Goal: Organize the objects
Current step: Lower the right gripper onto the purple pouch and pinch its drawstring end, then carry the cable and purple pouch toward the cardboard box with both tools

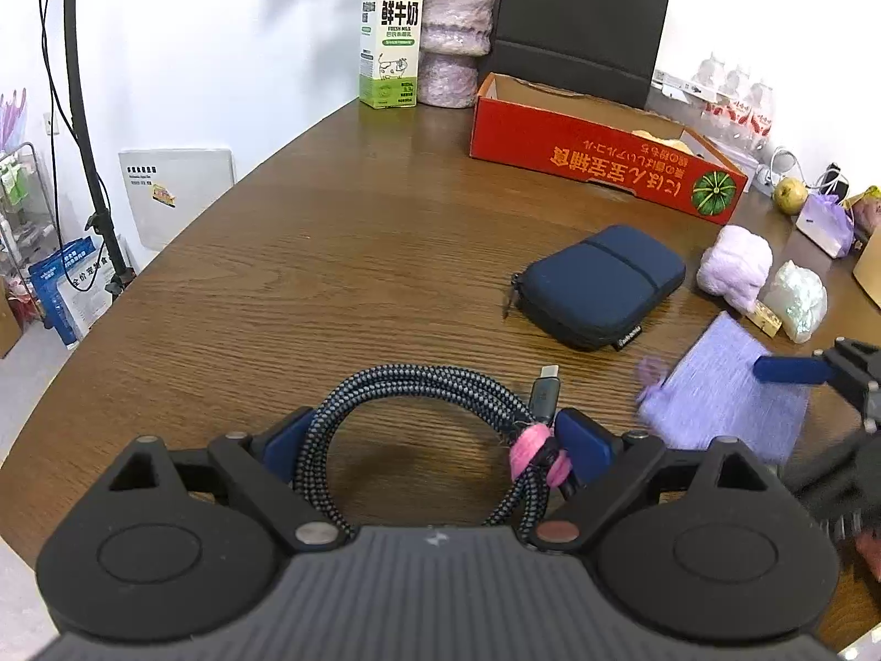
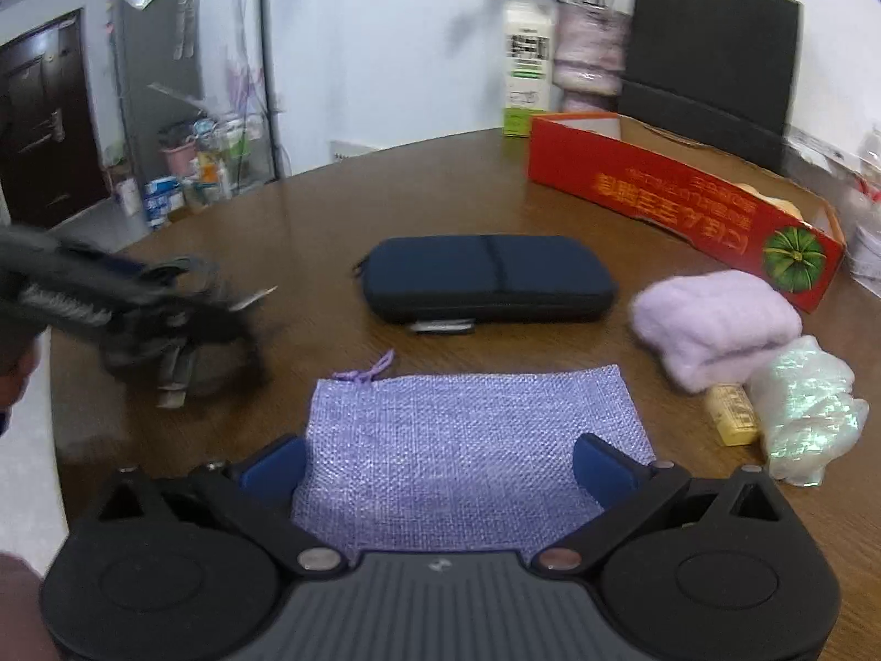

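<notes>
Coiled black-and-grey braided charging cable, bound with a pink fuzzy tie, sits between the wide-spread blue pads of the left gripper; both pads look to touch the loop's sides, cable resting on the brown wood-grain table. Grip vs. mere contact: cannot tell. USB plug end sticks up just ahead of the right pad.

Ahead and to the right of the left gripper: dark navy zippered hard case, lying flat. Far ahead stand a white-and-green milk carton and a mottled pink vase, with a red cardboard box printed with a green pumpkin to their right. Right of the case: rolled lilac towel, then a crumpled iridescent plastic wrap.

Right gripper: jaws spread wide, flat lilac woven drawstring pouch lying on the table between and under the blue pads; pad contact unclear. Left gripper shows as a blur off to its left. Navy case lies straight ahead of the pouch, towel and wrap ahead-right, with a small yellow block between them.
</notes>
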Action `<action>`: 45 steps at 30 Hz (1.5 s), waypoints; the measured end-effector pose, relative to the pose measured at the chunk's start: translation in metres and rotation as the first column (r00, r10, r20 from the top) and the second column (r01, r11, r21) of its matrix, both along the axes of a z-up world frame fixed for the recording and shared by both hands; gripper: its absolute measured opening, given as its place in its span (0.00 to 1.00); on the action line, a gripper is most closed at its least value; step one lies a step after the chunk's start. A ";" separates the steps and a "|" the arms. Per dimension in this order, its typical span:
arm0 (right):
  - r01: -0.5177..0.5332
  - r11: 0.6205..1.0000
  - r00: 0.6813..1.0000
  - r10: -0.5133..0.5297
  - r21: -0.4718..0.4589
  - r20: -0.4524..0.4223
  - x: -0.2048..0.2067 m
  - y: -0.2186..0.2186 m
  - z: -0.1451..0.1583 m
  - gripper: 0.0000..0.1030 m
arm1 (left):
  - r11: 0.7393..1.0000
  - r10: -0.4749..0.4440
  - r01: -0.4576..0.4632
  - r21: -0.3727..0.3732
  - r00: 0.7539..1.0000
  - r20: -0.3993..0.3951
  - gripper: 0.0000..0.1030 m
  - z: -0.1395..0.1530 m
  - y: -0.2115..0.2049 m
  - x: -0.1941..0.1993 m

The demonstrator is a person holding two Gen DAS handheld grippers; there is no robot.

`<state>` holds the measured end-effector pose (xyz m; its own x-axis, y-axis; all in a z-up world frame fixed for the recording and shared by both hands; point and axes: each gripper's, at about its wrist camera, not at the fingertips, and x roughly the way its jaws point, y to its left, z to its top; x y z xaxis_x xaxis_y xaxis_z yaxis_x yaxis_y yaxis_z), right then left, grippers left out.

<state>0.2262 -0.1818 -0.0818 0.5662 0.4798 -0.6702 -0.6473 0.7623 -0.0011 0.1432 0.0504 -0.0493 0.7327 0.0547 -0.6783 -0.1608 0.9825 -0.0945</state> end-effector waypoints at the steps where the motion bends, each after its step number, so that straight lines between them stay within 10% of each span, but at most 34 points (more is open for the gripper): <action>1: 0.031 1.000 1.000 -0.031 0.003 0.003 0.005 -0.004 -0.001 1.00 | 1.000 -0.002 0.002 -0.005 1.000 0.003 0.91 0.000 0.002 0.001; 13: 0.176 0.983 0.979 -0.170 -0.050 0.112 0.003 -0.015 -0.001 1.00 | 0.996 -0.067 0.069 -0.058 0.997 0.041 0.91 0.001 0.010 0.018; 18: 0.118 0.993 0.992 -0.118 -0.006 -0.037 0.036 -0.022 0.000 1.00 | 0.992 -0.091 0.094 -0.081 0.995 0.048 0.91 -0.001 0.011 0.023; 27: 0.165 0.986 0.986 -0.166 0.039 0.019 0.039 -0.026 -0.006 0.97 | 0.991 -0.101 0.105 -0.084 0.993 0.056 0.91 -0.001 0.011 0.024; 30: 0.162 0.985 0.986 -0.164 0.052 0.038 0.030 -0.025 -0.004 0.80 | 0.991 -0.102 0.108 -0.084 0.993 0.066 0.91 0.002 0.010 0.022; 35: 0.182 0.980 0.981 -0.187 0.082 0.057 0.017 -0.032 0.001 0.12 | 0.990 -0.109 0.115 -0.086 0.992 0.071 0.91 0.004 0.005 0.020; 45: 0.227 0.967 0.943 -0.249 0.118 0.223 -0.014 -0.030 0.012 0.06 | 0.987 -0.115 0.125 -0.097 0.988 0.107 0.91 0.012 -0.003 0.011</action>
<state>0.2120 -0.2120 -0.0699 0.8066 0.3635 -0.4661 -0.4367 0.8979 -0.0554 0.1545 0.0477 -0.0376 0.7945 -0.1037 -0.5983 -0.0271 0.9783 -0.2056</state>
